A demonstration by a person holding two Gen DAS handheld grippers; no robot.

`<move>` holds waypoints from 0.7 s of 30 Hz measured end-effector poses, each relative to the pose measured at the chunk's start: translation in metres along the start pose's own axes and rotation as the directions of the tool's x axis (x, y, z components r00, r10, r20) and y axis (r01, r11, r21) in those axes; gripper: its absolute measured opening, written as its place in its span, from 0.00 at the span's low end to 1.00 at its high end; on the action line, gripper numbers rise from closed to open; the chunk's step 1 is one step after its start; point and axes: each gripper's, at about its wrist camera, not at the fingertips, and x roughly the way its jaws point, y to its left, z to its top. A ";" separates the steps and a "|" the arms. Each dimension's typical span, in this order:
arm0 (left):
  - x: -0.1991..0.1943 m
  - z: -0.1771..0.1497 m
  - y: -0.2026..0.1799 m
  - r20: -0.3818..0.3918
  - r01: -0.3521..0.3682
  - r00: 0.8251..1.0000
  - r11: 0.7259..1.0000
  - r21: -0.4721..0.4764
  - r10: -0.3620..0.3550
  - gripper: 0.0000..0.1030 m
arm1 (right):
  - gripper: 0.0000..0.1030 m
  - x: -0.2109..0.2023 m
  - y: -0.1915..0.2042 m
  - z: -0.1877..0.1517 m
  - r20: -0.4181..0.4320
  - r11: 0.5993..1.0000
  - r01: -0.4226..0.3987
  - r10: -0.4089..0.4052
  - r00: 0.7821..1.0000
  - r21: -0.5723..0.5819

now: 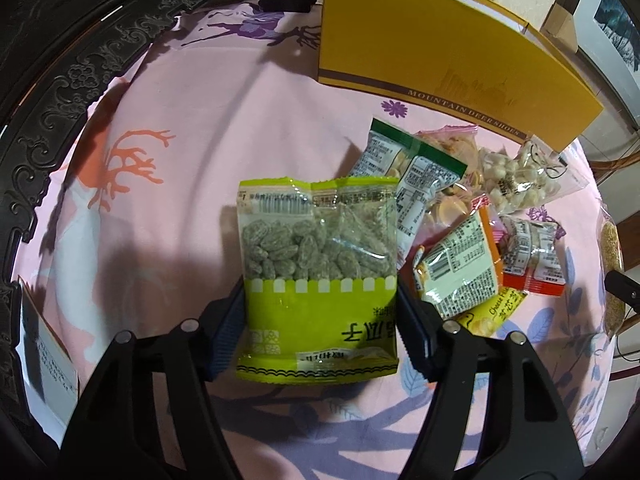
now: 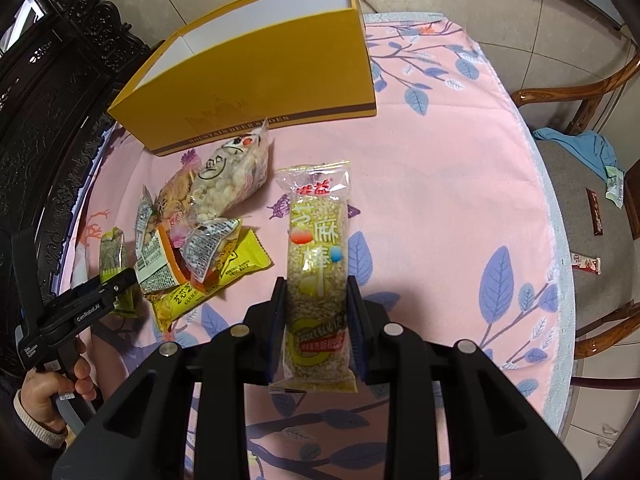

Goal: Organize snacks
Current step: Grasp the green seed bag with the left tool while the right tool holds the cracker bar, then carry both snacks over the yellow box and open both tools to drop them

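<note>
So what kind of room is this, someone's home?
Most likely a home dining room. A round table under a pink leaf-print tablecloth holds loose snack packets and a yellow gift box; wooden armchairs stand around it, beside dark carved furniture on a tiled floor.

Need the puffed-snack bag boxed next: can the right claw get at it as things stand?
Probably not yet: the right claw is shut on the sesame bar. The bag itself lies uncovered atop the pile.
</note>
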 end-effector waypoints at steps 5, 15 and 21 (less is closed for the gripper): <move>-0.022 -0.003 0.003 0.031 0.020 0.999 1.000 -0.021 -0.020 0.67 | 0.28 -0.006 0.003 0.002 0.015 1.000 -0.013 0.013 1.000 0.000; -0.070 0.013 0.000 0.115 0.054 0.992 0.998 -0.031 -0.050 0.67 | 0.28 -0.018 0.013 0.009 0.051 0.999 -0.034 0.034 0.998 -0.017; -0.094 0.033 -0.015 0.173 0.078 0.982 0.997 -0.011 -0.075 0.67 | 0.28 -0.032 0.022 0.021 0.093 0.998 -0.053 0.056 0.994 -0.039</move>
